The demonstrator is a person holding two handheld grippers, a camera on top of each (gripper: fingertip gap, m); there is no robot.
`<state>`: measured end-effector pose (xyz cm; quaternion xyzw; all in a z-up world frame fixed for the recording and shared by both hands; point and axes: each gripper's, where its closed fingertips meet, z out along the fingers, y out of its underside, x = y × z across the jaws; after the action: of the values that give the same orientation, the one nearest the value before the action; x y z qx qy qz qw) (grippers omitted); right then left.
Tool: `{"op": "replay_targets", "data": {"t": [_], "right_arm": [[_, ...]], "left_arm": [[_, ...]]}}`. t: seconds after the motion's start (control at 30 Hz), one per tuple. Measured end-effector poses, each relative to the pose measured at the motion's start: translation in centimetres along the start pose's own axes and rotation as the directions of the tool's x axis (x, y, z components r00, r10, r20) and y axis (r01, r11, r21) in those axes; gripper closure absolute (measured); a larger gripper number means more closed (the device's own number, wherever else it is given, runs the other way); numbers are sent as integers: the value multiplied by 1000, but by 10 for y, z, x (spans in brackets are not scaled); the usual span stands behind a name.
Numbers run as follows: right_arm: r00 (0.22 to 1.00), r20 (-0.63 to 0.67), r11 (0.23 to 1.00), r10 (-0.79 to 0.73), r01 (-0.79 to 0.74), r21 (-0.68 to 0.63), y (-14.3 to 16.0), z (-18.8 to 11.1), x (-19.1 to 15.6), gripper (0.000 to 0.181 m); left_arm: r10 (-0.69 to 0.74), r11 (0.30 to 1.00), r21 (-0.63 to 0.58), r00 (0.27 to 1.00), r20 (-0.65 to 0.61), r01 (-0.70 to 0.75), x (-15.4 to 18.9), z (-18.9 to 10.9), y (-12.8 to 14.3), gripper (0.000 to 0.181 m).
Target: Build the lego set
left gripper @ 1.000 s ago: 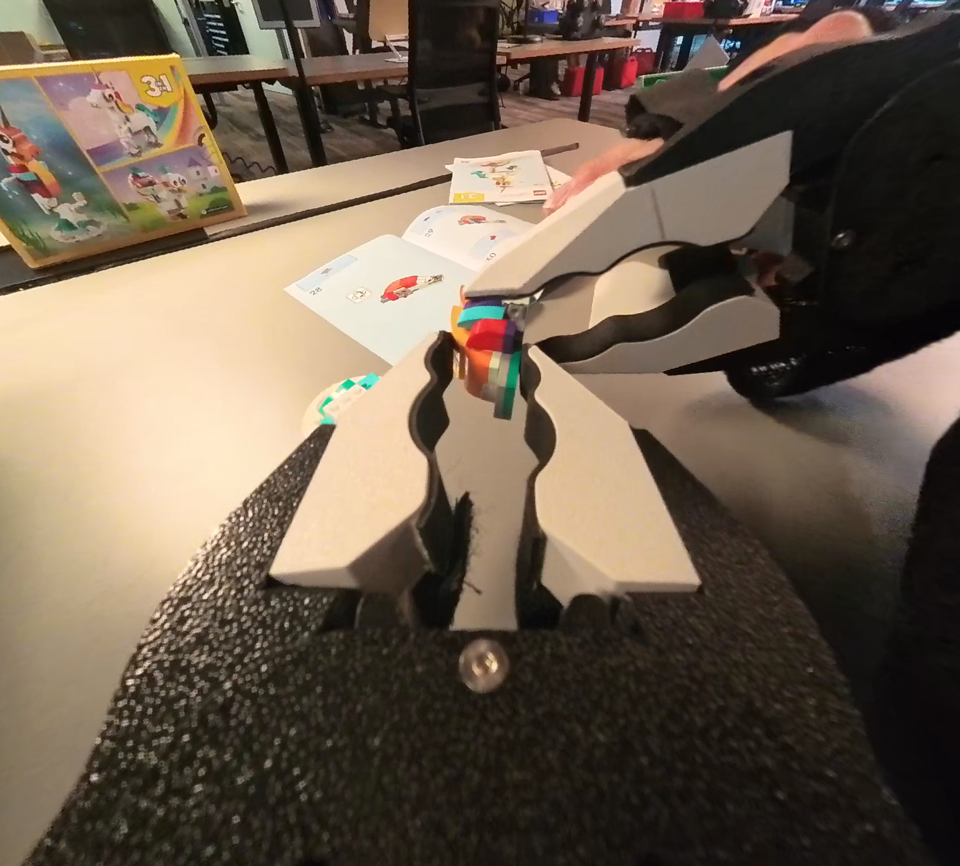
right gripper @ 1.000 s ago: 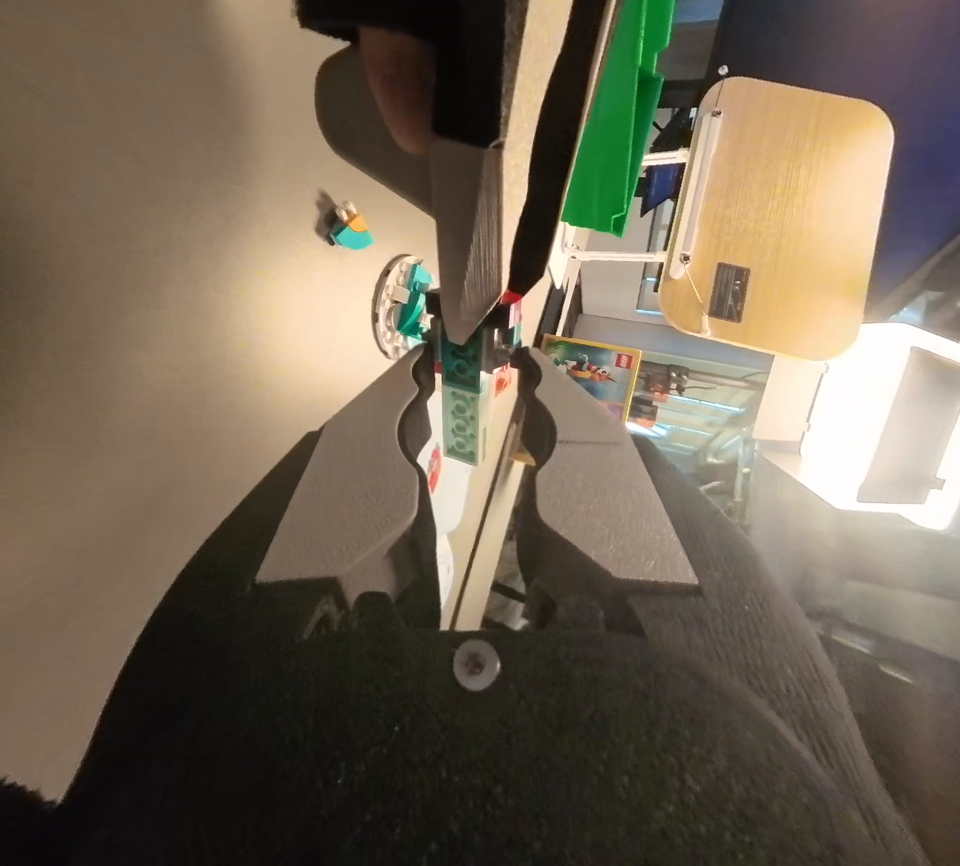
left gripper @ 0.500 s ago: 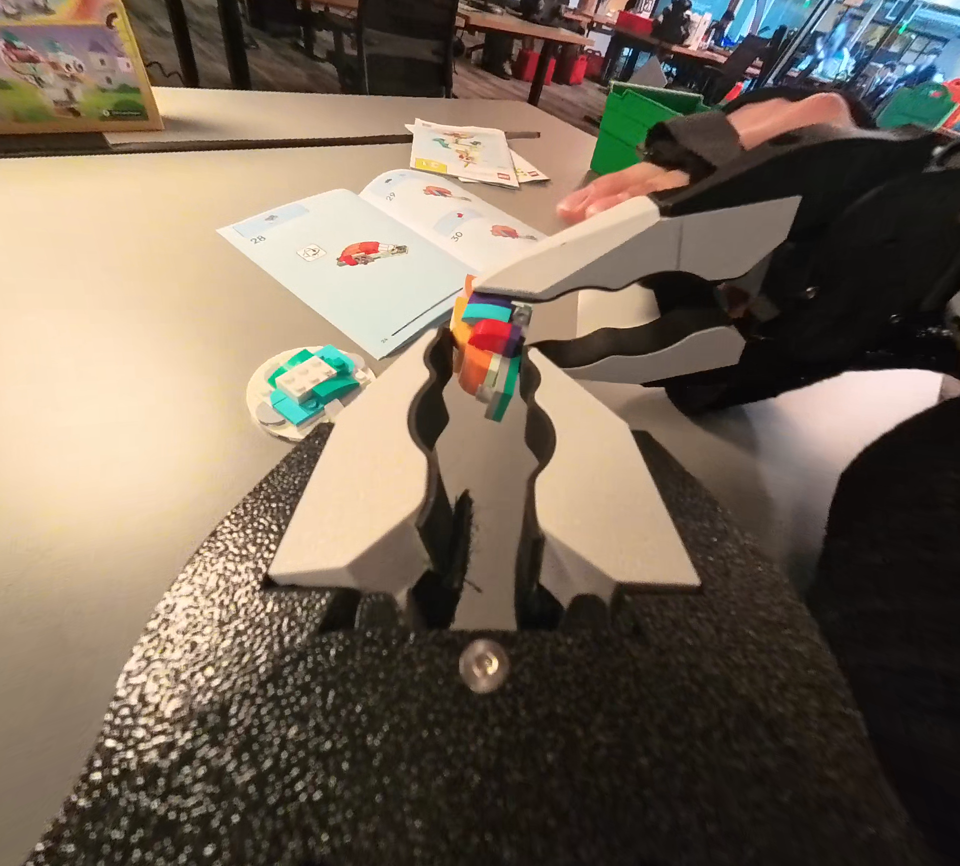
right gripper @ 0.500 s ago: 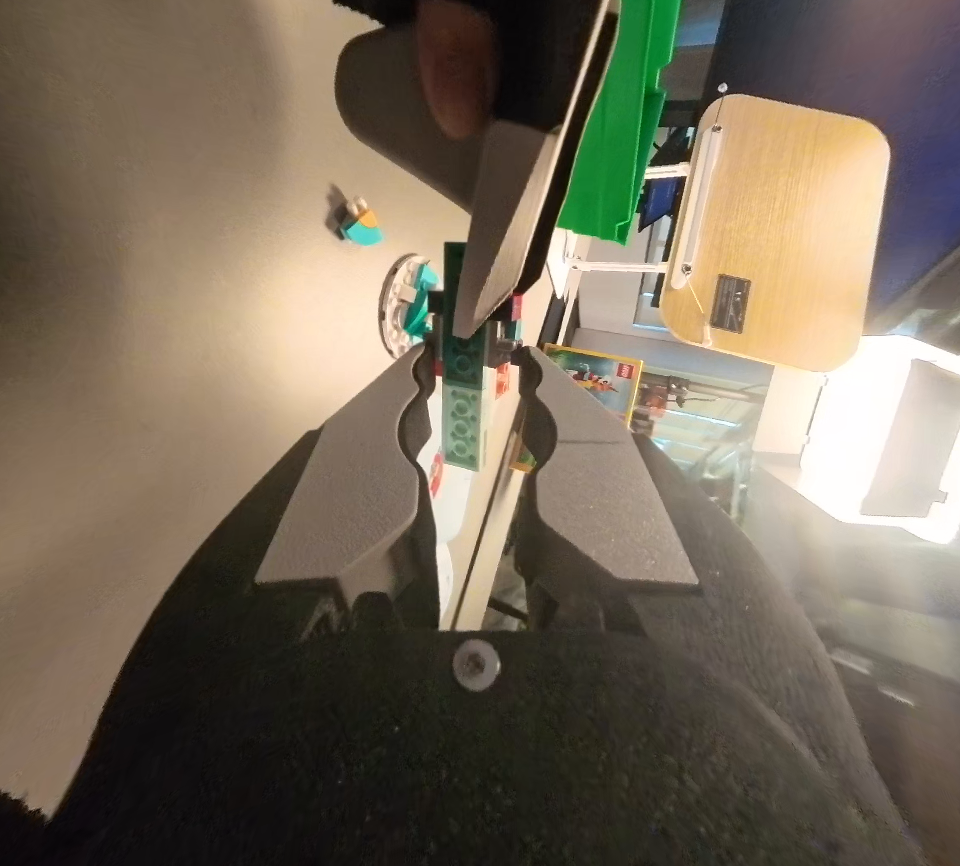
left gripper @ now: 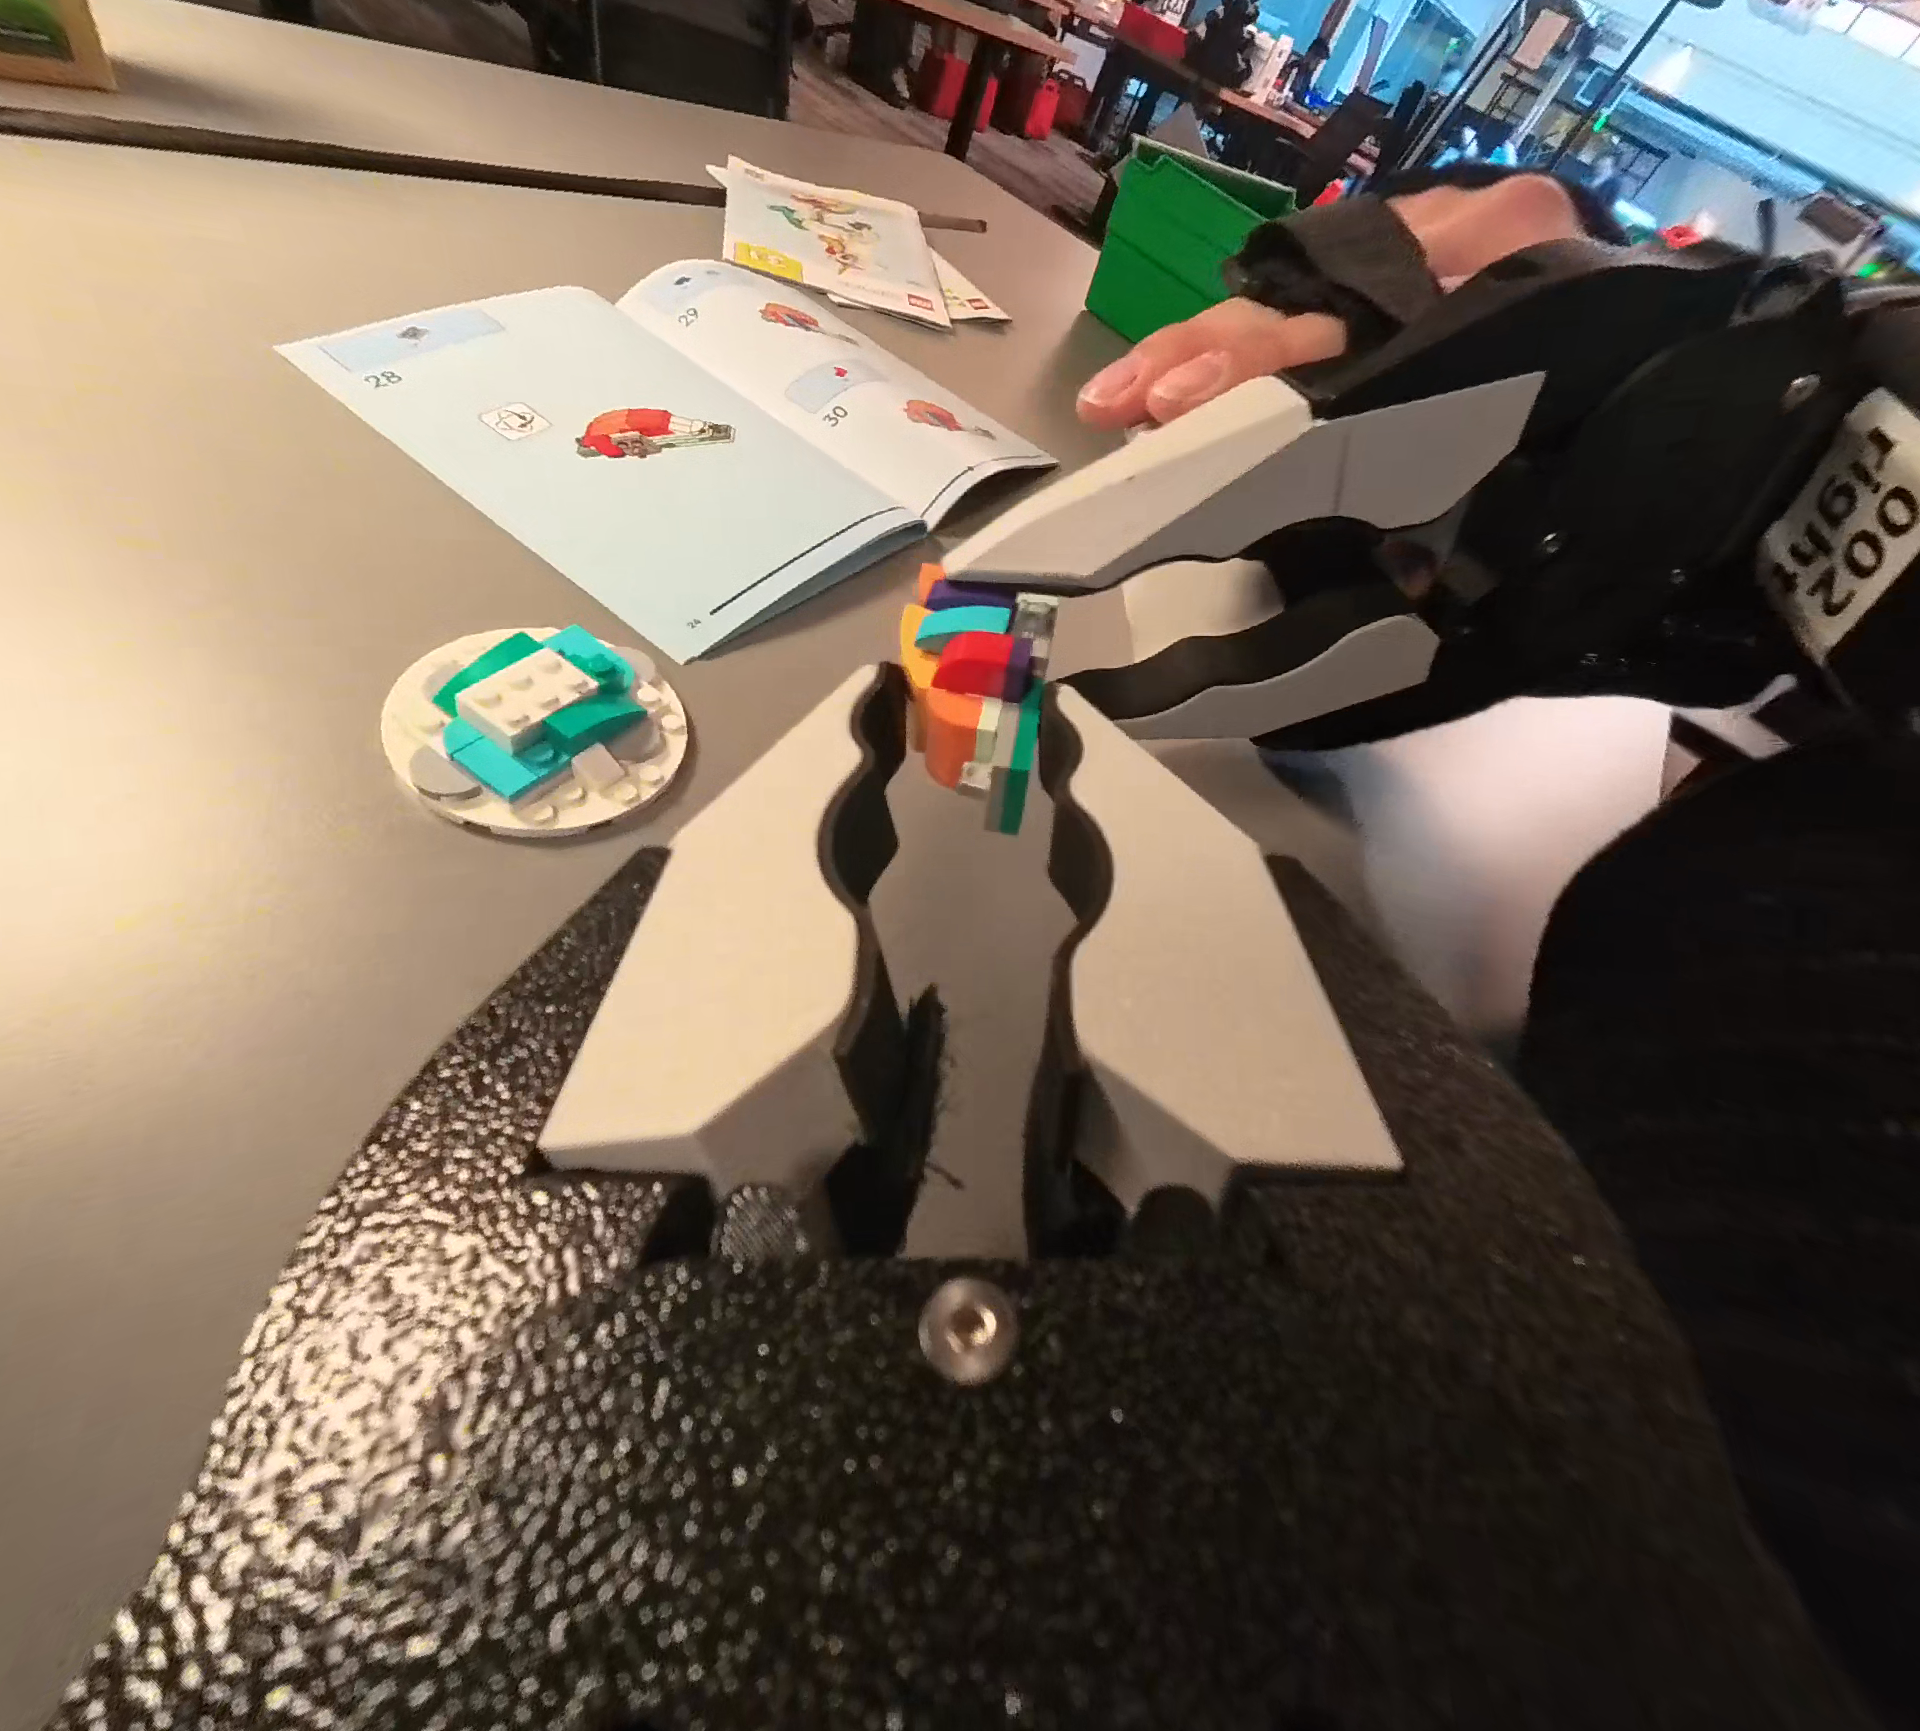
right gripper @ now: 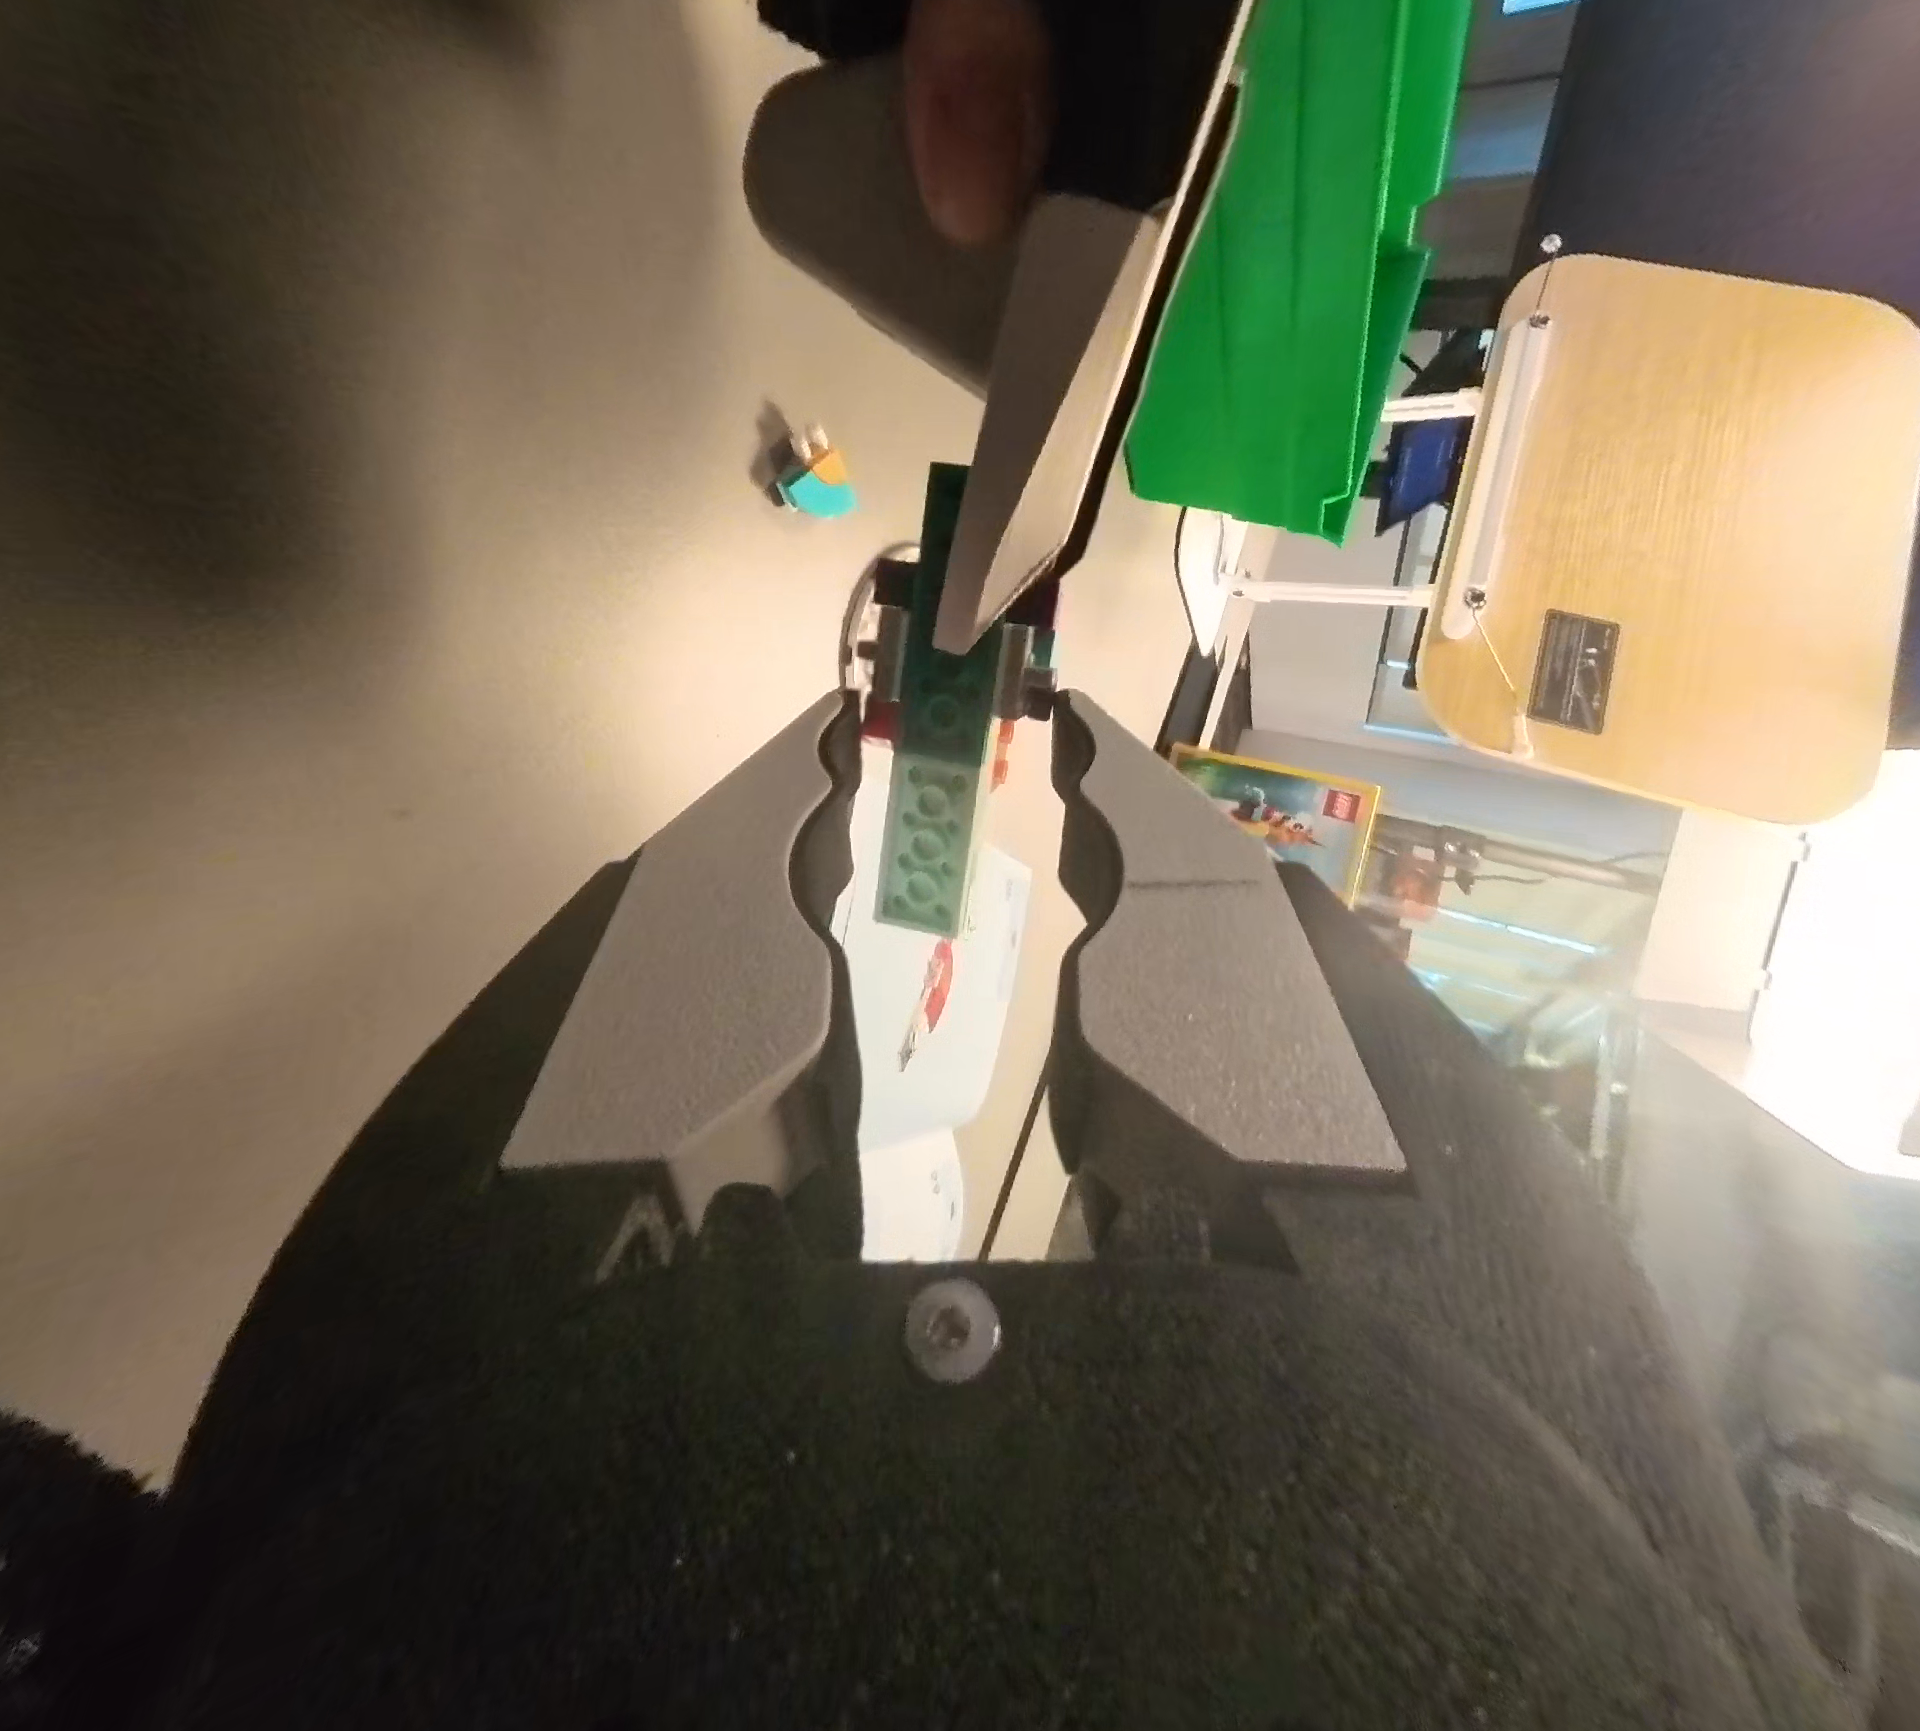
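The pair of grippers has tipped down toward the worktop (left gripper: 208, 601) over the last second, so the round white base (left gripper: 533, 731) now shows in full, just left of the colourful brick assembly (left gripper: 977, 694); I judge the pressing-together is still under way. The left gripper (left gripper: 966, 705) is clamped on that assembly's lower end. The right gripper (right gripper: 961, 705), from the assembly's right, pinches its upper part across the green plate (right gripper: 930, 834).
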<state>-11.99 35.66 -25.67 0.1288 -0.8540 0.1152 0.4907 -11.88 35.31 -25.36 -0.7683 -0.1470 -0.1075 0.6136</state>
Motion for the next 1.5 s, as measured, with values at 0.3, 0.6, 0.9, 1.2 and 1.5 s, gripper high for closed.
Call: {"op": "replay_targets", "data": {"t": [0.3, 0.6, 0.9, 1.2, 1.5], "right_arm": [[998, 20, 995, -65, 63, 82, -7, -8, 4, 144], [986, 39, 985, -161, 158, 70, -6, -10, 3, 146], [991, 91, 988, 100, -110, 112, -5, -9, 10, 148], [958, 119, 957, 260, -272, 101, 1, -13, 13, 148], [940, 170, 944, 297, -316, 99, -1, -16, 9, 155]], "left_arm": [[-122, 992, 16, 981, -150, 126, 10, -5, -4, 158], [-80, 997, -30, 987, -141, 77, 12, -2, -1, 158], [187, 981, 54, 981, -48, -185, 14, -5, -13, 138], [854, 503, -106, 473, 219, -858, 13, -20, -15, 155], [954, 277, -205, 244, 172, -939, 10, -16, -13, 166]]}}
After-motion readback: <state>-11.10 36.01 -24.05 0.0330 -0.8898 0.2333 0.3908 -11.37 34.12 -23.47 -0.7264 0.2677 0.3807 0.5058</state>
